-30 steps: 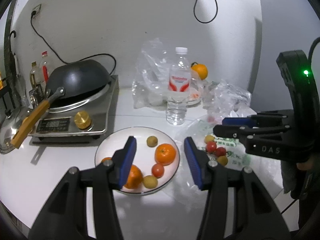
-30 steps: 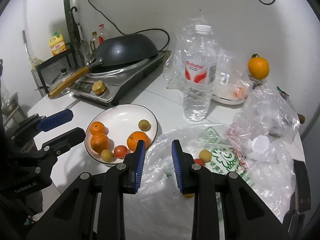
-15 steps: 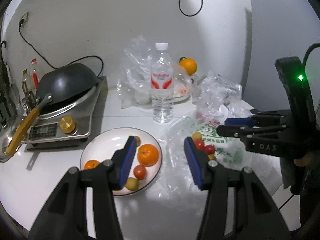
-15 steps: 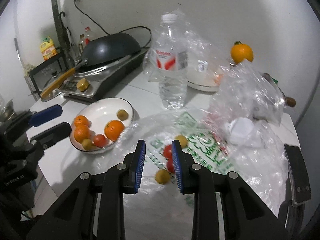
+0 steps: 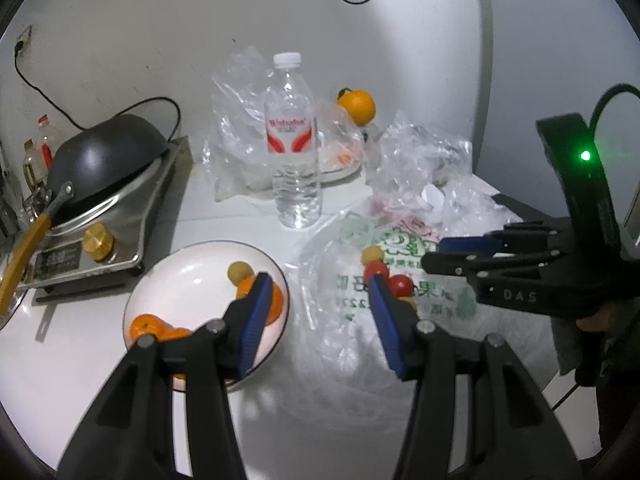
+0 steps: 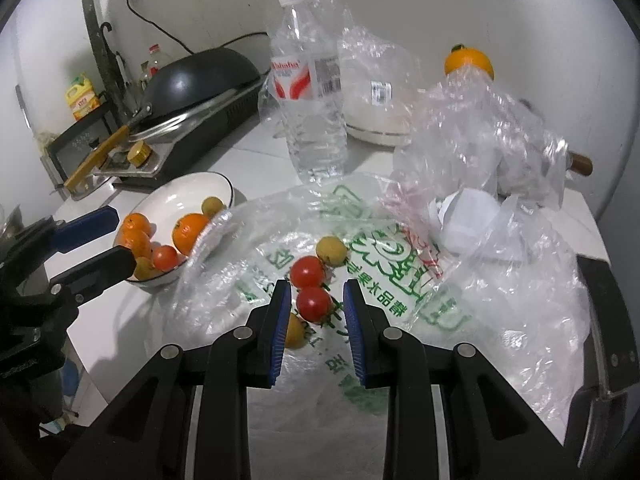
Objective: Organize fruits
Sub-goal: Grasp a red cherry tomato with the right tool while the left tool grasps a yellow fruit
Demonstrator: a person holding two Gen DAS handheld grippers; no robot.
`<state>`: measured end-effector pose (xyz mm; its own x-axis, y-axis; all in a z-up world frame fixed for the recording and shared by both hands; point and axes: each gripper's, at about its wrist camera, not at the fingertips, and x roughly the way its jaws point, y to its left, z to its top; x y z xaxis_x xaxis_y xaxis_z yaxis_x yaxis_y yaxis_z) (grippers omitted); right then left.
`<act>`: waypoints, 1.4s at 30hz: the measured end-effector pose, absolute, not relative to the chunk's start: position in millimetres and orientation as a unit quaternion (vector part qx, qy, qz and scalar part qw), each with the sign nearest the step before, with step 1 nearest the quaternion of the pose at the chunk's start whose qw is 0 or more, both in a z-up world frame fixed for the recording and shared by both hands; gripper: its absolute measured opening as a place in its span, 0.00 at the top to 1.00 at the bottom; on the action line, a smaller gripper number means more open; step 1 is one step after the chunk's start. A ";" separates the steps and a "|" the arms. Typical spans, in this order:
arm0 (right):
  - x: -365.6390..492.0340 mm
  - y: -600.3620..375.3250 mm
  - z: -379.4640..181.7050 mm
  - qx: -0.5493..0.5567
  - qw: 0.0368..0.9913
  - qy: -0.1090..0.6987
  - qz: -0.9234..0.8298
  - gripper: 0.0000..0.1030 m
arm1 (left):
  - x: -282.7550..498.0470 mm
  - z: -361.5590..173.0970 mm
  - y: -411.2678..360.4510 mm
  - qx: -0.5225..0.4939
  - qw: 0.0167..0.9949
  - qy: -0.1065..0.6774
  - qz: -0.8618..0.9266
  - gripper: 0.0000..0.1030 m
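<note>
A white plate [image 5: 188, 276] [image 6: 188, 188] holds oranges [image 6: 190, 232], a tomato [image 6: 165, 258] and small yellow fruits. On a clear plastic bag [image 6: 380, 300] lie two red tomatoes [image 6: 314, 304] [image 6: 307, 272] and two yellow fruits [image 6: 331, 251]. My right gripper [image 6: 318, 312] is open, its blue pads either side of the near tomato, not touching it. My left gripper [image 5: 316, 308] is open and empty, between the plate and the bag. The right gripper also shows in the left wrist view [image 5: 460, 254].
A water bottle [image 5: 294, 148] stands behind the bag. A black wok [image 5: 104, 160] sits on a cooker at the left. Crumpled plastic bags [image 6: 480, 132] and a lone orange [image 6: 469, 63] lie at the back right. The table edge is near on the right.
My right gripper has moved forward over the bag and opened wider around the near tomato. My left gripper has shifted right, toward the bag.
</note>
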<state>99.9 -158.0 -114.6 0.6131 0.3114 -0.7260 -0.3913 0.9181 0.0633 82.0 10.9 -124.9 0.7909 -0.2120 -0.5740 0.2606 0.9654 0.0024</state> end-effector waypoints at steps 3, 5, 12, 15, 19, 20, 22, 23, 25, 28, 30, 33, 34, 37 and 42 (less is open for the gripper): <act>107.2 -156.6 -123.2 -0.047 0.891 0.404 0.201 0.72 | 85.7 -128.6 8.2 0.042 0.944 0.304 -0.126 0.50; 111.1 -154.1 -127.7 -0.048 0.888 0.409 0.206 0.72 | 88.0 -131.3 6.9 0.042 0.942 0.308 -0.125 0.50; 123.5 -150.8 -139.7 -0.044 0.880 0.422 0.215 0.72 | 96.0 -139.1 6.1 0.042 0.939 0.320 -0.123 0.50; 127.3 -149.8 -144.4 -0.041 0.875 0.429 0.221 0.72 | 99.7 -142.9 3.2 0.042 0.937 0.325 -0.124 0.50; 131.4 -148.0 -152.1 -0.043 0.871 0.436 0.224 0.72 | 100.9 -145.5 -2.5 0.046 0.934 0.329 -0.129 0.50; 131.6 -148.5 -153.1 -0.042 0.870 0.436 0.225 0.72 | 101.6 -146.2 -4.1 0.047 0.934 0.330 -0.130 0.50; 131.2 -150.2 -153.6 -0.040 0.870 0.435 0.229 0.73 | 102.2 -146.2 -6.9 0.048 0.933 0.331 -0.131 0.50; 130.8 -151.1 -153.8 -0.040 0.870 0.434 0.230 0.73 | 102.4 -146.0 -8.4 0.049 0.933 0.331 -0.131 0.50; 128.5 -153.8 -152.0 -0.039 0.872 0.429 0.232 0.73 | 102.9 -146.5 -12.2 0.053 0.932 0.332 -0.133 0.50; 125.1 -160.0 -147.1 -0.037 0.876 0.421 0.232 0.73 | 104.4 -147.6 -18.1 0.060 0.930 0.336 -0.136 0.50; 123.2 -167.2 -143.5 -0.030 0.880 0.416 0.229 0.73 | 105.1 -148.3 -22.9 0.064 0.929 0.338 -0.139 0.50; 121.1 -178.9 -139.9 -0.023 0.883 0.412 0.223 0.73 | 106.9 -152.1 -33.5 0.075 0.924 0.345 -0.145 0.50; 120.0 -181.9 -138.5 -0.021 0.884 0.410 0.223 0.73 | 108.0 -154.1 -38.2 0.078 0.922 0.349 -0.148 0.50; 118.1 -190.2 -134.9 -0.017 0.887 0.406 0.222 0.73 | 111.5 -160.1 -49.7 0.087 0.916 0.359 -0.154 0.50; 117.4 -202.5 -134.1 -0.011 0.889 0.402 0.220 0.73 | 121.8 -171.2 -64.4 0.094 0.905 0.384 -0.159 0.50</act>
<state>117.4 -202.5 -134.1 0.5803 0.3816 -0.7195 -0.3990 0.9033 0.1572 121.8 -64.4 -171.2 0.6542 -0.2157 -0.7249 0.3607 0.9314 0.0484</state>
